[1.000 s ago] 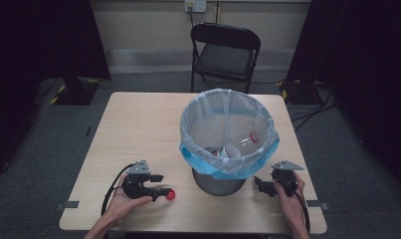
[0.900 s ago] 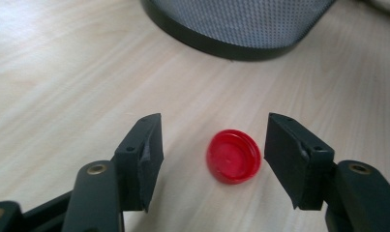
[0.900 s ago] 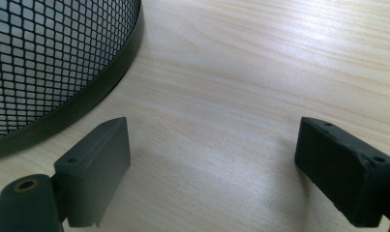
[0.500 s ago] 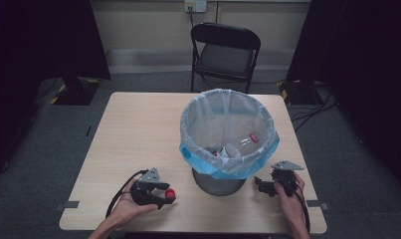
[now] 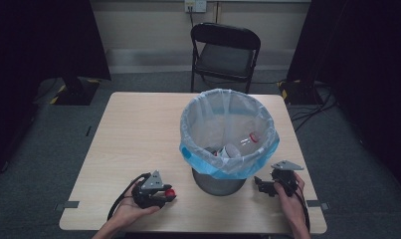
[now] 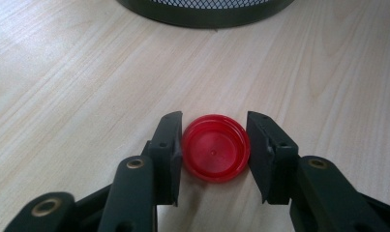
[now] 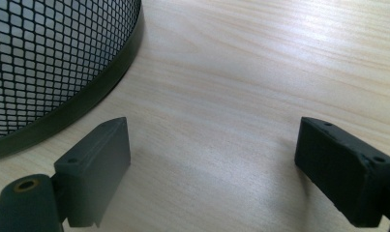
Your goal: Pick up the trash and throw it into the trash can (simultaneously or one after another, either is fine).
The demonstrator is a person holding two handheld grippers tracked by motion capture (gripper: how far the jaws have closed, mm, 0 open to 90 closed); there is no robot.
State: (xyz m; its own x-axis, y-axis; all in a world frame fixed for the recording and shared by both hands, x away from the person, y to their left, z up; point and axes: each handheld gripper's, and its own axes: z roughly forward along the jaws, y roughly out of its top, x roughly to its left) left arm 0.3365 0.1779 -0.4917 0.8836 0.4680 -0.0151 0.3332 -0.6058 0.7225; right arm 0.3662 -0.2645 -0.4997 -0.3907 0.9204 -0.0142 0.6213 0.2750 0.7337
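Note:
A red bottle cap (image 6: 215, 147) lies flat between the two black jaws of my left gripper (image 6: 214, 122), and both pads touch its rim, just over the wooden table (image 6: 62, 72). From above, that gripper (image 5: 164, 195) sits near the front edge, left of the bin, with the cap (image 5: 171, 192) at its tip. My right gripper (image 5: 259, 185) rests on the table to the right of the bin's base. Its jaws (image 7: 214, 128) are spread wide with bare wood between them.
A black mesh waste bin (image 5: 218, 179) with a blue-rimmed liner (image 5: 228, 167) stands at the table's front centre. It holds a clear bottle with a red cap (image 5: 248, 141) and other litter. A black folding chair (image 5: 227, 50) stands behind the table.
My left gripper has shifted a little to the right toward the bin, carrying the red cap with it. The right gripper has stayed where it was.

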